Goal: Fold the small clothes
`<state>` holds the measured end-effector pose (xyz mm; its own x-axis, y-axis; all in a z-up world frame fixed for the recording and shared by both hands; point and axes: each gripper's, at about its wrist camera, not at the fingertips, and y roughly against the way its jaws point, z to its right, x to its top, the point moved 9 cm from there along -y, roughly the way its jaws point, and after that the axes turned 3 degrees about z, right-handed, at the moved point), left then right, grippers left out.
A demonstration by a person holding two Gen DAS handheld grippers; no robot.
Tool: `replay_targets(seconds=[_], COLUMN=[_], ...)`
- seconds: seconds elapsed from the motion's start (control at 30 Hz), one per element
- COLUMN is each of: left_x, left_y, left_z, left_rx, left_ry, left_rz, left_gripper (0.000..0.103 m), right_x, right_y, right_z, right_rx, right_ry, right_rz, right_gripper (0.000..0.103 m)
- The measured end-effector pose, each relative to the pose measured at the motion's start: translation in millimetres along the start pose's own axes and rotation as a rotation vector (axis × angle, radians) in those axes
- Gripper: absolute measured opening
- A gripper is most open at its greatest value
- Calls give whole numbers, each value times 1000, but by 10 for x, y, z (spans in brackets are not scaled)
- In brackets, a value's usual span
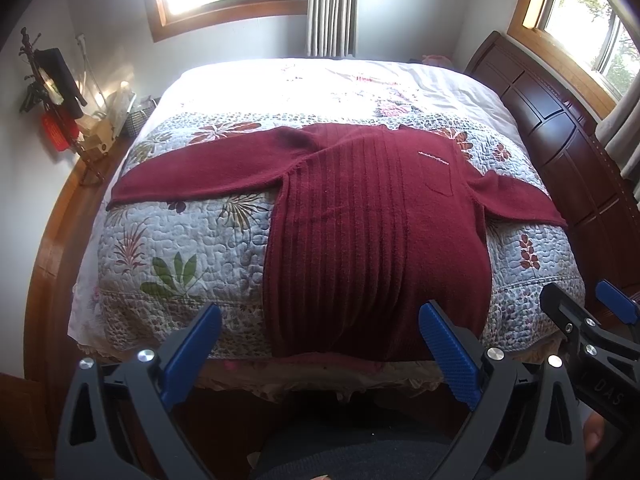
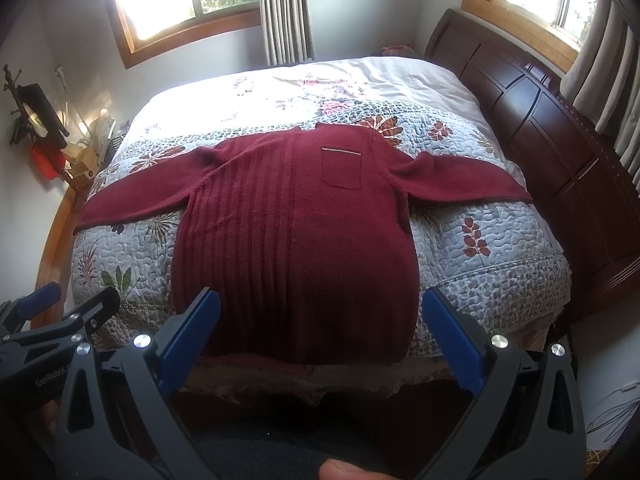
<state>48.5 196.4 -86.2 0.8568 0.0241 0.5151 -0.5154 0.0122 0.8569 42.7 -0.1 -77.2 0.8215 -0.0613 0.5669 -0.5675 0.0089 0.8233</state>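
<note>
Left gripper and right gripper both spread, empty, near maroon sweater flat on quilt.

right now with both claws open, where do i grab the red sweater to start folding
Take the sweater by its sleeve ends: left claw on the left sleeve, right claw on the right sleeve. Come in from each outer side. It lies flat and face up on the quilt with sleeves spread wide, so they likely fold inward first.

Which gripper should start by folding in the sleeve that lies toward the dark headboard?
Probably the right gripper: it is open and sits on that sleeve's side, nearer the headboard.
</note>
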Motion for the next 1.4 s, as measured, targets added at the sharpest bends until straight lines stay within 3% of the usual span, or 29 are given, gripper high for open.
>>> replay_targets(seconds=[0.23,0.4,0.57,0.7,0.83,1.03,1.23,1.4], left_x=[145,320,447,565,676,813,844,828], left_y=[-91,-194,-340,-416,-487,-635,-927,-1129], left_z=[-54,-151,-147,-43,80,259,572,827], left_rx=[-15,31,-28,-146,-143,-148,-169,-210], left_ry=[-7,-25,-43,-67,-140,-120,-29,52], left_rz=[27,93,117,149,175,138,15,-63], left_gripper=[99,99,99,99,99,99,99,99], right_x=[41,128,192,290,397,572,768,912], right_y=[-98,-100,-145,-215,-331,-432,-748,-1254], right_z=[-47,-7,30,99,410,925,1505,2234], right_rx=[4,-32,-65,-71,-132,-181,-138,-62], right_ry=[-4,-22,-43,-58,-94,-134,-167,-258], right_rz=[-16,-1,11,90,115,136,124,94], right_gripper=[100,100,100,100,100,100,100,100])
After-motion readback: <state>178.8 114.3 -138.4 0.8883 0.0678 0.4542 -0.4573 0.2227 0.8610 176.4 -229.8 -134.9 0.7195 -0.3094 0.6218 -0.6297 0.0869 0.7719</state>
